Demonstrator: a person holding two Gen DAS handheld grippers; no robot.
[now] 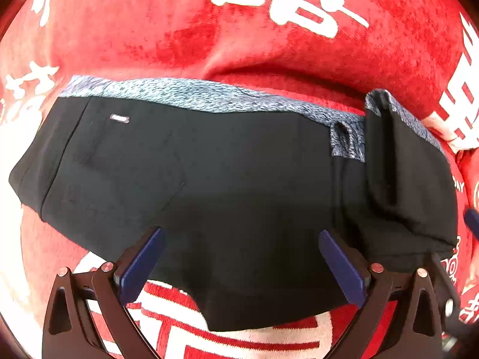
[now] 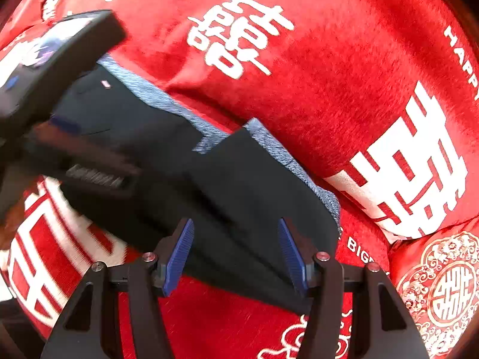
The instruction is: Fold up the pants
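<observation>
Left wrist: one pants (image 1: 209, 179) (black), two hand-held grippers gaping.

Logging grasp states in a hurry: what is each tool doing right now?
Left tool: open, empty, hovering over the black pants.
Right tool: open, empty, over the folded end of the pants.

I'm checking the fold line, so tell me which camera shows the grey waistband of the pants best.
The left wrist view: the grey waistband runs nearly unbroken across the frame above the black pants. The right wrist view shows the band only at a slant, its far end hidden by the left gripper.
</observation>
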